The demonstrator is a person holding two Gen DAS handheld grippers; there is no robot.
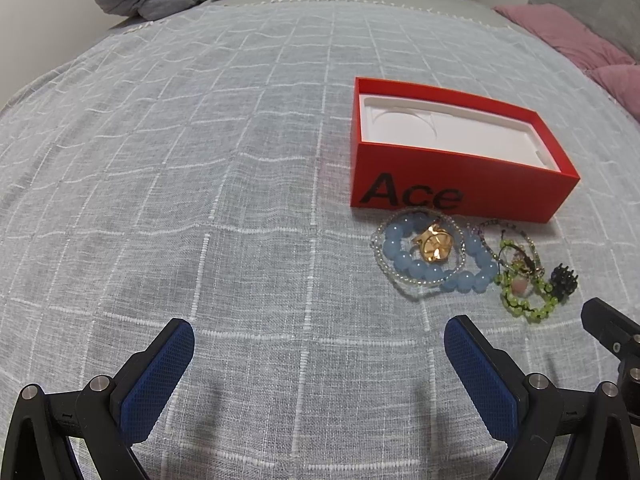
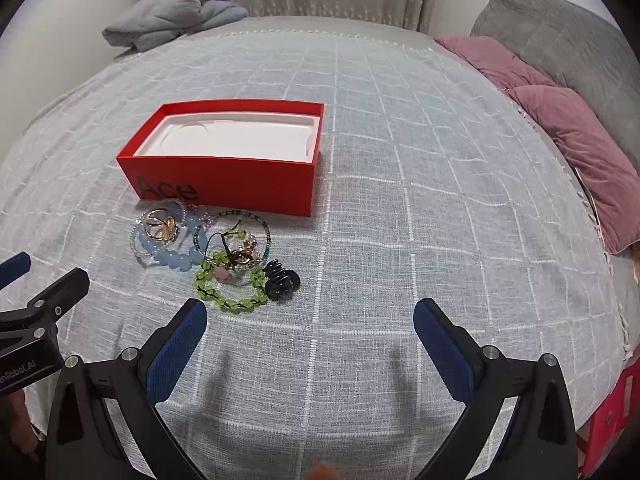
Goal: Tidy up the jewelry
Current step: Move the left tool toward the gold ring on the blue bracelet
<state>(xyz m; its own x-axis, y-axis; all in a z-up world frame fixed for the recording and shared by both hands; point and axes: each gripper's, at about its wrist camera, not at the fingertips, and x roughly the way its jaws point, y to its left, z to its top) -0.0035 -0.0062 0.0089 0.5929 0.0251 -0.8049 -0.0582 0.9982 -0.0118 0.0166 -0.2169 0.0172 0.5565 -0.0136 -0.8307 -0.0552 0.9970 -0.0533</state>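
An open red box marked "Ace" with a white insert lies on the bed; it also shows in the right wrist view. In front of it lies a jewelry pile: a blue bead bracelet, a gold ring piece, a green bead bracelet, and a black hair claw. My left gripper is open and empty, below and left of the pile. My right gripper is open and empty, just below and right of the pile.
A grey checked bedspread covers the bed. A folded grey blanket lies at the far left. Pink pillows and a grey pillow lie along the right side. The left gripper's finger shows at the right view's left edge.
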